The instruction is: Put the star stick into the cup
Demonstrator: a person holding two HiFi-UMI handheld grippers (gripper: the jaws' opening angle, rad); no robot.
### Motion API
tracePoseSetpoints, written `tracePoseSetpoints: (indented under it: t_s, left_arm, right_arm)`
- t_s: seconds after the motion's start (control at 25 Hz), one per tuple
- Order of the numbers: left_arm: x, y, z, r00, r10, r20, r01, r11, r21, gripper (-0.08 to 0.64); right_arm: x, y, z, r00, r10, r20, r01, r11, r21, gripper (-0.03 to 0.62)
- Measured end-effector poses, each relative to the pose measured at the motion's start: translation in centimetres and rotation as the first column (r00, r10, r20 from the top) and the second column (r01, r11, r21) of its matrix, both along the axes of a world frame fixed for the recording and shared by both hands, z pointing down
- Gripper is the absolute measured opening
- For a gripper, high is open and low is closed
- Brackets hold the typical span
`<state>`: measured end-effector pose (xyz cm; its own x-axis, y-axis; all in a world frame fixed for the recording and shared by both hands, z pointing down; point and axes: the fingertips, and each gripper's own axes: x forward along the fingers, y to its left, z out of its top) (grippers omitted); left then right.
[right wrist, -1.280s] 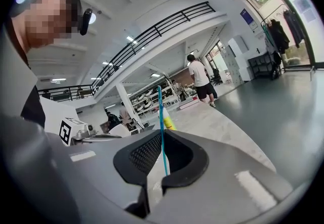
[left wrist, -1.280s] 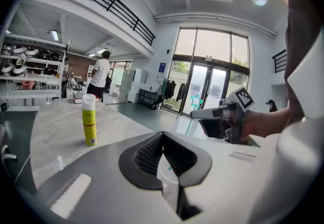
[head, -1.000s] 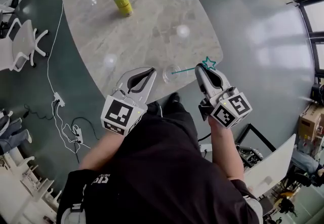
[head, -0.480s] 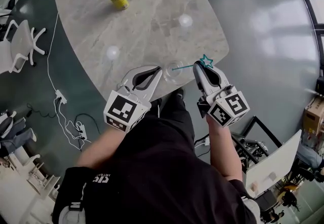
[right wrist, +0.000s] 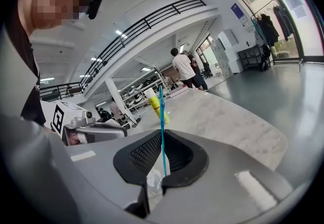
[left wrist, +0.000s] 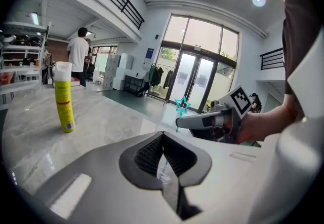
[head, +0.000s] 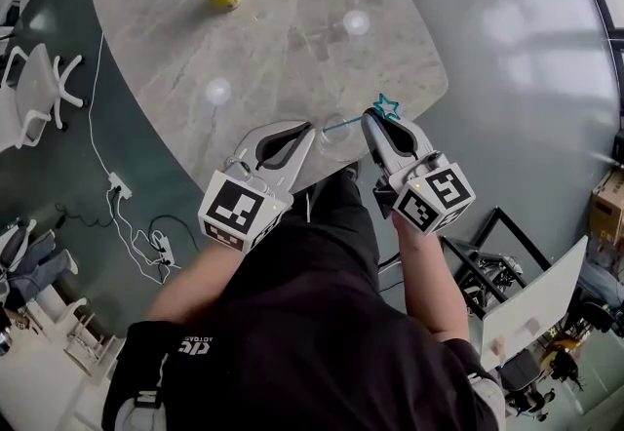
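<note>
Teal star stick (head: 351,122) is getting pinched by the right gripper (head: 371,119) in the head view. Its jaws are clamping the shaft just under the star. The plain end is reaching left over the mouth of the clear cup (head: 337,140), which is sitting right at the near edge of the stone-look table (head: 292,39). Meanwhile the left gripper (head: 310,130) is hanging just beside the cup's rim with its jaws squeezed together, and I can't tell from up here if it's touching. In the left gripper view the jaws are meeting at the tips with nothing clamped that I can make out. Through the hollow between them I'm seeing the stick's lower end running down to a bit of clear plastic, which I reckon is the cup. The star is poking up above, and a yellow spray can (left wrist: 64,99) is standing well off on the table. In the right gripper view the stick is running straight up through the closed jaws, gripped tight. My guess is the stick is going to be super light, thin, slick and a bit bendy. Holding it high near the star is giving reach but probably letting the tip wobble. The cup is looking flimsy and easy to tip that close to the edge, so I'd be lowering gently.
</note>
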<state>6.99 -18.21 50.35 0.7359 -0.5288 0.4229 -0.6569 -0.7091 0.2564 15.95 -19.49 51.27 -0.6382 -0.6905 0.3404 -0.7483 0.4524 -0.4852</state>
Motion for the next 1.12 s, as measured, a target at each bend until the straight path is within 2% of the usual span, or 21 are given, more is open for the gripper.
tracePoseSetpoints:
  t_s: [0.36, 0.56, 0.88, 1.12]
  left_arm:
    - [-0.6, -0.9, 0.4, 1.0, 0.009, -0.011, -0.009, 1.0, -0.013, 0.003]
    - [-0.1, -1.2, 0.7, 0.999, 0.014, -0.032, -0.015, 0.999, -0.032, 0.003]
    - [-0.2, -1.6, -0.1, 0.998, -0.019, -0.058, 0.016, 0.999, -0.042, 0.003]
    - [-0.5, -2.3, -0.6, 0.996, -0.049, -0.075, 0.045, 0.998, -0.051, 0.003]
  right_arm:
    - [0.8, -0.7, 1.4, 0.998, 0.056, 0.002, -0.056, 0.997, -0.054, 0.032]
    - [1.6, -0.8, 2.0, 0.994, 0.092, 0.057, -0.087, 0.992, -0.088, 0.035]
    - [0.4, 0.5, 1.9, 0.997, 0.037, 0.064, -0.028, 0.988, -0.15, 0.124]
    - [0.9, 1.6, 3.1, 1.0, 0.024, 0.006, -0.022, 0.974, -0.226, 0.155]
